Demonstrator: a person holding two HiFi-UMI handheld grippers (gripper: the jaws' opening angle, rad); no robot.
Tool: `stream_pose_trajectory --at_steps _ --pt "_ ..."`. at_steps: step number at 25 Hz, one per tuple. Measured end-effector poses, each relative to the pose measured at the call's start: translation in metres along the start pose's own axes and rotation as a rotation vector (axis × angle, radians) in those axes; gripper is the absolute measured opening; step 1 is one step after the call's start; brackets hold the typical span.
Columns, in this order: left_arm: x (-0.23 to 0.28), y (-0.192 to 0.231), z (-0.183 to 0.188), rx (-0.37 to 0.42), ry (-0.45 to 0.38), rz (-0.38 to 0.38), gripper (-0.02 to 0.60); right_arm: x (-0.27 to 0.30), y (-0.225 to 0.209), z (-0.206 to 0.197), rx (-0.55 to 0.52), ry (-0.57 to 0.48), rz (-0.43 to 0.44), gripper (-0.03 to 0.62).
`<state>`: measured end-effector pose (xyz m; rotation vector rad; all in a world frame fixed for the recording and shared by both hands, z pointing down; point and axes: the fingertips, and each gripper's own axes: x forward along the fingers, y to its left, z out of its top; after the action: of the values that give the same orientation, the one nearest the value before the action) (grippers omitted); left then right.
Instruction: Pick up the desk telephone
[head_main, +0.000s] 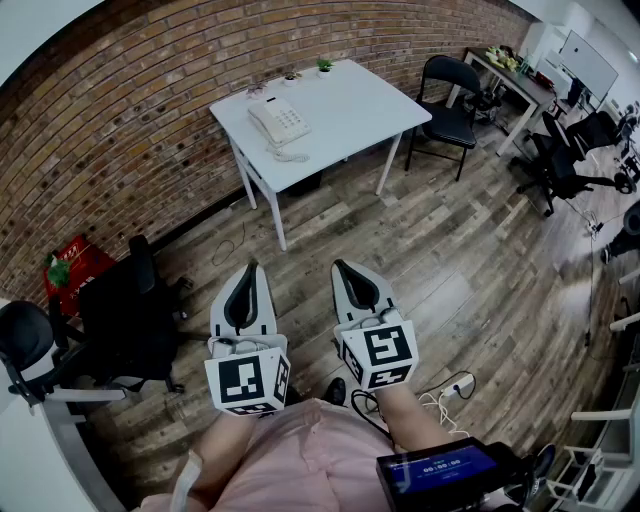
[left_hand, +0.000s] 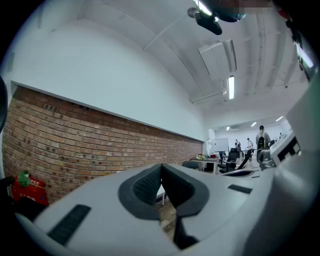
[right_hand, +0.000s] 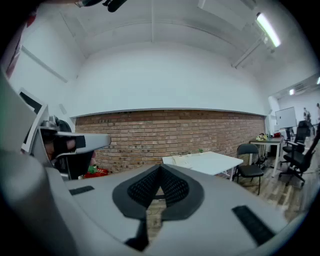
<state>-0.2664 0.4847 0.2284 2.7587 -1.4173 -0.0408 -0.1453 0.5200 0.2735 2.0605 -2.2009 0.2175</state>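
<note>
A white desk telephone (head_main: 279, 122) with a coiled cord lies on the left part of a white table (head_main: 355, 105) by the brick wall, far ahead of me. In the right gripper view the telephone (right_hand: 181, 160) shows small on that table (right_hand: 212, 161). My left gripper (head_main: 252, 266) and right gripper (head_main: 339, 265) hang side by side over the wooden floor, well short of the table. Both are shut with nothing between their jaws. In the left gripper view the left gripper (left_hand: 161, 165) points level at the wall; the right gripper (right_hand: 160, 166) points toward the table.
Black office chairs (head_main: 130, 310) and a red box (head_main: 70, 262) stand at the left. A black folding chair (head_main: 447, 95) sits right of the table. More desks and chairs (head_main: 565, 150) fill the far right. A power strip with cables (head_main: 455, 385) lies near my feet.
</note>
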Motion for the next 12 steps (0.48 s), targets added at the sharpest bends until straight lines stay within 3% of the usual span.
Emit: stream_pose_trajectory --at_steps 7,10,11,12 --pt "0.000 -0.009 -0.004 0.003 0.021 0.006 0.012 -0.004 -0.008 -0.001 0.014 0.002 0.012 -0.005" --pt "-0.001 -0.010 -0.003 0.013 0.008 0.044 0.014 -0.007 -0.019 -0.001 0.016 -0.004 -0.010 -0.002" --pt "-0.002 -0.012 -0.001 0.026 -0.002 0.053 0.053 -0.008 -0.022 -0.001 0.014 0.001 -0.009 0.096" --pt "-0.002 -0.015 0.001 0.038 -0.012 0.057 0.139 -0.009 -0.025 -0.002 0.013 0.005 -0.002 0.221"
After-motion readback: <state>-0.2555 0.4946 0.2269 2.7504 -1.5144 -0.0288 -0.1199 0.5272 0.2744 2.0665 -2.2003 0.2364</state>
